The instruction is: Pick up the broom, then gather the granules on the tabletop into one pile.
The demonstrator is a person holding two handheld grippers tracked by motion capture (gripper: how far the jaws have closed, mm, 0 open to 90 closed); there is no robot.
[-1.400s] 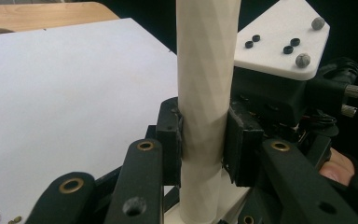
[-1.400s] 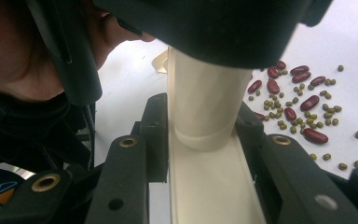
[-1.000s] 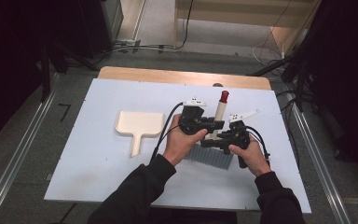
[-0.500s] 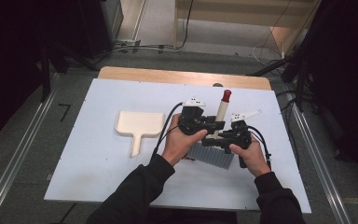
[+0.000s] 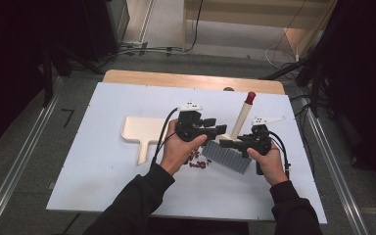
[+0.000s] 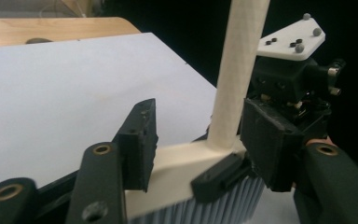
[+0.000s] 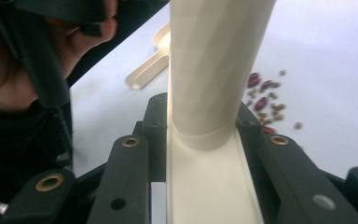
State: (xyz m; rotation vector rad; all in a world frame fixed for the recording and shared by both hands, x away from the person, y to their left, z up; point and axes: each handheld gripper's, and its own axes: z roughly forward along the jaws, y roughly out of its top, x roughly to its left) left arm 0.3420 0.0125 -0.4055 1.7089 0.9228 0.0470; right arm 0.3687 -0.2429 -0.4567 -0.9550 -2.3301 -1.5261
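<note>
- The brush (image 5: pixel 227 155) stands on the white table (image 5: pixel 98 171), right of centre, bristles down and handle (image 5: pixel 241 117) leaning up and away towards its red tip.
- The right gripper (image 5: pixel 225 143) has its jaws closed on the cream head of the brush just below the handle's base; in the right gripper view both jaws press against the head's sides.
- The left gripper (image 5: pixel 221 129) sits at the same head from the other side. In the left gripper view its jaws stand apart, one beside the head and one by the handle, so it looks part open and not clamped.
- Beans (image 5: pixel 198 160) lie scattered just left of the bristles, with the dustpan (image 5: pixel 139 131) farther left.
- To sweep well, I would keep the bristles flat on the table, let one gripper carry the brush, and draw the beans leftward towards the dustpan in short strokes.
- Compared with a second ago, the handle has tipped slightly and both hands have shifted a little; the dustpan has not moved.
</note>
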